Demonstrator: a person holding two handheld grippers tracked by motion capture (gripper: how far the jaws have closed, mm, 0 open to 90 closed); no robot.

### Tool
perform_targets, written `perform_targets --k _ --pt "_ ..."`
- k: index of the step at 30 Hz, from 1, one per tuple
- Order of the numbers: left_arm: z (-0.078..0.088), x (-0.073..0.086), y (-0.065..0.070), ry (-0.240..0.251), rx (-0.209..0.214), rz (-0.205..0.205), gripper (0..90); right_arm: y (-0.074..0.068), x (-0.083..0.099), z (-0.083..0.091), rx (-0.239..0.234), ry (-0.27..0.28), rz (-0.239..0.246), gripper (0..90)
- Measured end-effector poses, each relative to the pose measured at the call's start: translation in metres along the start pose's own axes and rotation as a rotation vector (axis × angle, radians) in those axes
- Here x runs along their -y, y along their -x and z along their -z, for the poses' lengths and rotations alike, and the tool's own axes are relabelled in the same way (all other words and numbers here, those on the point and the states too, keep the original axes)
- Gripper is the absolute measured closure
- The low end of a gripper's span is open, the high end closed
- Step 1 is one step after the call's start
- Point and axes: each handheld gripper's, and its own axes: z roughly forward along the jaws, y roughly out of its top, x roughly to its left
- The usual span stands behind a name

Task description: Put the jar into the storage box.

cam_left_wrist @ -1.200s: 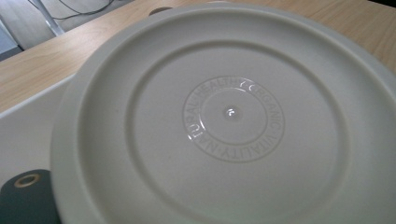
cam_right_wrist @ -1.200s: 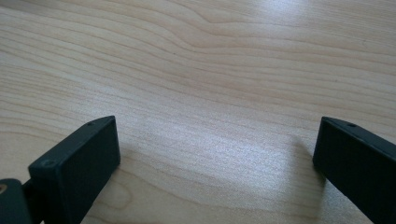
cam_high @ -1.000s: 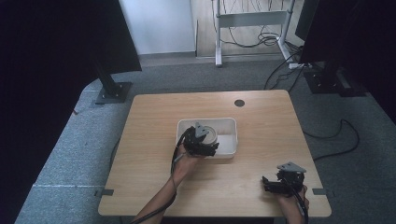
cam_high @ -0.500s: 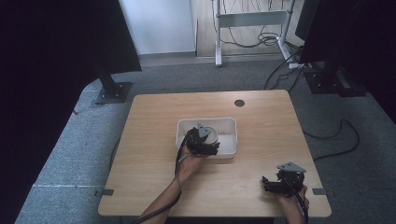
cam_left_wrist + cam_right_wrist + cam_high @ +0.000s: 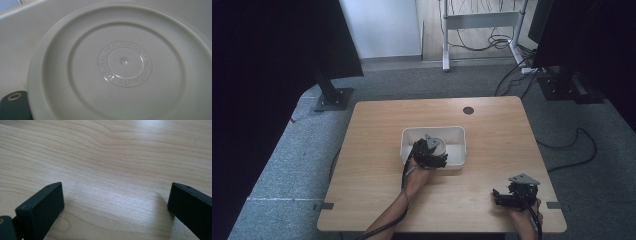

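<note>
A round off-white plastic disc (image 5: 122, 62) with raised lettering around its centre lies very close under the left gripper's camera. It covers most of one black fingertip (image 5: 13, 107) at the bottom left. From above, my left gripper (image 5: 429, 156) hangs over the front left of a white rectangular bin (image 5: 458, 134), on top of the greyish round disc (image 5: 439, 145) inside it. Whether its jaws hold the disc is hidden. My right gripper (image 5: 503, 198) rests low at the table's front right. Its jaws stand wide apart over bare wood (image 5: 116, 195).
The wooden table (image 5: 377, 150) has a dark cable hole (image 5: 468, 110) near its far edge. Cables trail from both grippers toward the front edge. Black stands and loose cables sit on the grey carpet beyond the table.
My left gripper has crept slightly right and nearer along the bin's front edge. The right gripper has stayed where it was.
</note>
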Motion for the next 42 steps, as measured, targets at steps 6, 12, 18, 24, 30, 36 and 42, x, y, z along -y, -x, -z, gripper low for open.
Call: perform_targets --k 6,12,18,24,30,36,42 --pt "-0.003 0.003 -0.003 -0.007 0.011 0.043 9.8 0.000 0.000 0.000 0.000 0.000 0.001 0.1" --pt "-0.003 0.001 -0.010 -0.040 0.048 0.083 9.7 0.000 0.000 0.000 0.000 0.000 0.001 0.1" --pt "-0.003 0.000 -0.011 -0.048 0.058 0.078 9.4 0.000 0.000 0.000 0.000 0.000 0.001 0.1" --pt "-0.002 0.000 -0.012 -0.045 0.061 0.092 4.6 0.000 0.000 0.000 0.000 0.000 0.001 0.1" --pt "0.002 -0.001 -0.012 -0.029 0.064 0.092 2.8 0.000 0.000 0.000 0.000 0.000 0.000 0.1" --pt "0.008 -0.003 -0.012 -0.011 0.062 0.085 2.8 0.000 0.000 0.000 0.000 0.000 0.000 0.1" --pt "0.014 -0.005 -0.013 0.000 0.053 0.075 2.8 0.000 0.000 0.000 0.000 0.000 0.000 0.1"
